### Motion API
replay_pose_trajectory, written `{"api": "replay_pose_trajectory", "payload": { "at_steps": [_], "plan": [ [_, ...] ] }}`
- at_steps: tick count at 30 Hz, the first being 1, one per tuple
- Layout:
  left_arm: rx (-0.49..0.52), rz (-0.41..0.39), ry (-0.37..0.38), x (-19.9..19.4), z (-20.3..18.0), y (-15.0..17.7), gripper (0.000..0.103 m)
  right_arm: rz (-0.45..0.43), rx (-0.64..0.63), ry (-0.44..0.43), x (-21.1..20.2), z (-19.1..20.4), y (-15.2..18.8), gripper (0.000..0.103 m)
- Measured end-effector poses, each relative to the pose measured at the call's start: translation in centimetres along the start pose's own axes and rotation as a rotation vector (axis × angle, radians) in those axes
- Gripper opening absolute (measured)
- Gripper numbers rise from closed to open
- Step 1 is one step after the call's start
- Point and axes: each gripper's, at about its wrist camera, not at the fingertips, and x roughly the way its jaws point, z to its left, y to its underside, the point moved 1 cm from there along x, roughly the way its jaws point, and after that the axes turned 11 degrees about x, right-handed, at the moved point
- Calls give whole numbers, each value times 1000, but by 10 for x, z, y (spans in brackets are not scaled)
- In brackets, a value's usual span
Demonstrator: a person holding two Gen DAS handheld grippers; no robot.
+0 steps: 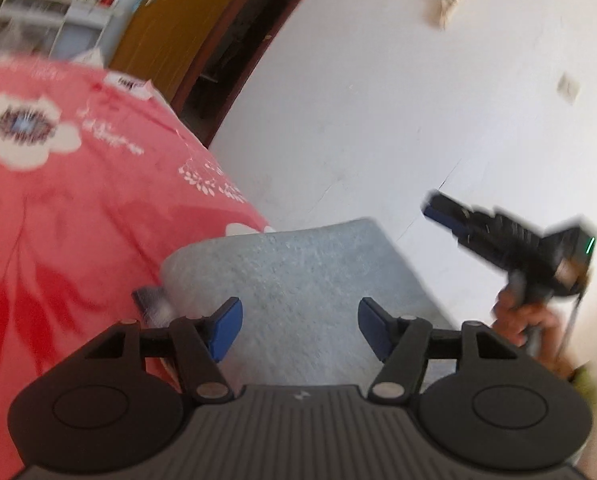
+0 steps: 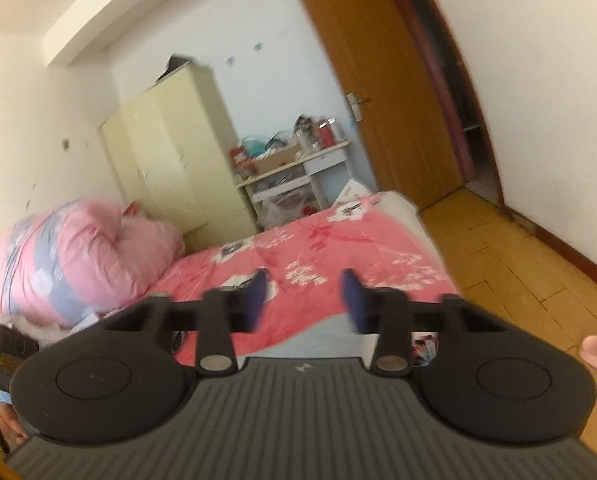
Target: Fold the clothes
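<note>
**Both grippers empty above the bed, grey garment under the left one**

I have the left gripper [image 1: 300,328] hanging with its jaws wide apart and nothing between them. Straight ahead at twelve o'clock, filling the gap between the blue pads, lies the grey garment [image 1: 298,276]: a fuzzy, already flattened piece on the pink floral bed [image 1: 78,200], close to the bed's edge. Its long axis appears to run from six towards one o'clock in the left wrist view, along the line of my fingers.

Off at three o'clock I see the right gripper [image 1: 442,210] held up in the air, well clear of the cloth, tips aimed back towards ten o'clock. In its own camera the right gripper [image 2: 304,300] shows jaws apart, empty, looking across the bed towards the wardrobe [image 2: 174,152] and door [image 2: 382,92]; the garment isn't clearly visible there.

My read: the left gripper is much the nearer, so it should drop onto the near hem first. Motion blur makes the edges hard to judge.
</note>
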Motion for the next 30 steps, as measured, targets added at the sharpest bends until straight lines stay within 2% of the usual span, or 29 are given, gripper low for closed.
{"api": "replay_pose_trajectory", "payload": {
  "at_steps": [2,4,6,10,11,14,15,17,19,21,22,25,27,30],
  "plan": [
    [27,27,-49,21,-7,2,61,66,-5,64,28,1,9,18],
    [48,39,-64,35,-8,6,57,172,-16,203,60,-14,25,13],
    [76,42,-73,43,-12,10,56,222,3,348,79,-37,42,13],
    [161,58,-111,47,-24,5,58,128,144,449,61,-60,38,15],
    [173,53,-118,42,-26,3,58,96,142,466,48,-59,34,15],
    [225,2,-116,18,-33,0,58,-46,126,365,-10,-39,24,15],
    [250,-14,-105,9,-37,1,58,-64,93,334,-32,-26,25,15],
    [329,-21,-83,-8,-51,6,60,-63,7,287,-68,1,37,15],
    [422,20,-66,-12,-69,17,61,-38,-89,254,-95,27,55,15],
    [525,94,-58,-3,-89,34,62,13,-161,262,-102,41,81,15],
    [549,117,-78,3,-96,40,64,58,-167,280,-94,39,95,15],
    [512,139,-134,6,-106,39,64,142,-113,385,-64,18,127,14],
    [486,136,-162,-8,-110,33,62,77,-25,400,-75,22,122,14],
    [518,87,-196,-67,-125,35,67,-4,-9,398,-122,68,137,19]
  ]
}}
